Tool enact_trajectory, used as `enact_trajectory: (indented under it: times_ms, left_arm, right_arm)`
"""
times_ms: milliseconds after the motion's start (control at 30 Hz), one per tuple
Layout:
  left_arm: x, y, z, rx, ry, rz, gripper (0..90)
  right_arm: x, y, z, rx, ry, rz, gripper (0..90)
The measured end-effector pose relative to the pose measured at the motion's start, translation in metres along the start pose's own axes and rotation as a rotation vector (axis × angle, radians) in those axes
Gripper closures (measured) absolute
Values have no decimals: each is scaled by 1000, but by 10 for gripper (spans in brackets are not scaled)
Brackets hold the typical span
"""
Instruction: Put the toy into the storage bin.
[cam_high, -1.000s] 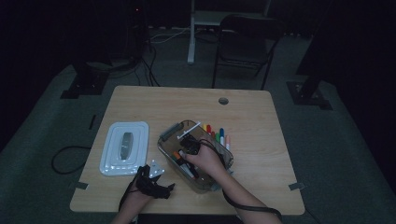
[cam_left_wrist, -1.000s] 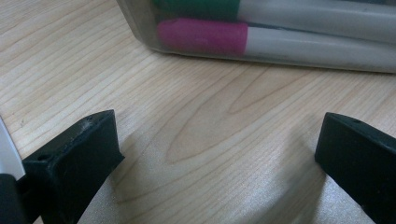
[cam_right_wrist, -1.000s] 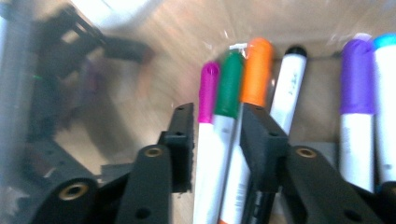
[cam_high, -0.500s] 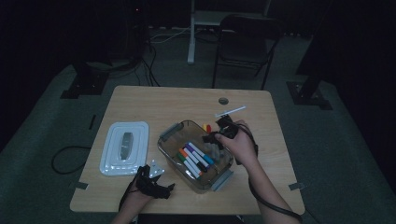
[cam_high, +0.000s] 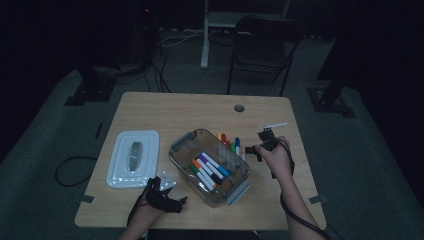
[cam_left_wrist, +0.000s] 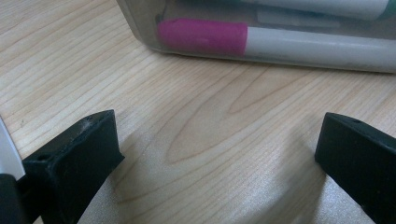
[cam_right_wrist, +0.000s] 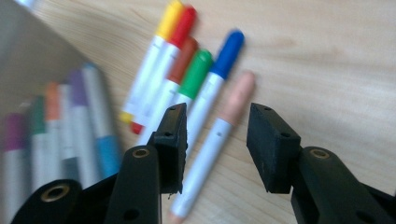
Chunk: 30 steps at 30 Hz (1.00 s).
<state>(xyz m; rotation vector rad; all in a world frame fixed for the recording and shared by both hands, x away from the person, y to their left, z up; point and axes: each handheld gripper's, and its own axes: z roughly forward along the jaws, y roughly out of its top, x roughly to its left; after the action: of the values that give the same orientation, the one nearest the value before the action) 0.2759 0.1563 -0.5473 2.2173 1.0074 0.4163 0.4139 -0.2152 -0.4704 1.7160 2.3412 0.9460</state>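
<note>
1. Peach-capped marker (cam_right_wrist: 219, 140) flat on bench (cam_high: 165, 107), last in a row beside the blue-capped marker (cam_right_wrist: 212, 88), outside the clear plastic bin (cam_high: 235, 187).
2. Right gripper (cam_right_wrist: 215, 144) above it, jaws just opened a little, straddling the white barrel, not pressing.
3. Judged light, rigid, smooth; likely to roll or slip. Best hold: mid-barrel, across the width.
4. Left gripper (cam_left_wrist: 215, 154) resting near the bin, jaws wide apart, empty.
</note>
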Motion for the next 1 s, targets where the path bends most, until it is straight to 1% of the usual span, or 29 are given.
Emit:
enact_trajectory:
  times_ms: [133,200,233,267,300,367,433,467,533,567,633,700,767,800,933,1000]
  left_arm:
    - [0,0,0,0,0,0,5]
    - [0,0,0,0,0,0,5]
    - [0,0,0,0,0,-1,5]
    - [0,0,0,0,0,0,5]
    - [0,0,0,0,0,0,5]
    - [0,0,0,0,0,0,5]
    - [0,0,0,0,0,0,5]
    - [0,0,0,0,0,0,5]
    - [0,0,0,0,0,0,5]
    - [0,0,0,0,0,0,5]
    - [0,0,0,0,0,0,5]
    - [0,0,0,0,0,0,5]
    - [0,0,0,0,0,-1,5]
    - [0,0,0,0,0,0,5]
    - [0,0,0,0,0,0,5]
    - [0,0,0,0,0,0,5]
  right_arm:
    - [-6,-6,22,12,-9,40,586]
    - [-6,-8,31,29,-21,44,601]
    - [-5,-9,34,40,-16,53,664]
    - [-5,-9,37,64,-16,56,684]
    - [-4,-9,39,70,-28,53,684]
    - [-4,-10,42,73,-37,52,682]
    - [-4,-11,44,75,-67,45,679]
    - [-4,-11,46,80,-69,46,681]
    - [-6,-13,47,83,-73,55,718]
    - [-6,-13,46,82,-85,64,743]
    - [-9,-15,44,76,-105,77,762]
    - [-13,-16,42,74,-99,98,764]
    - [-18,-18,37,72,-96,109,764]
    - [-20,-19,34,68,-88,118,765]
    - [-25,-22,18,32,-64,133,765]
    - [-25,-22,8,19,-55,128,765]
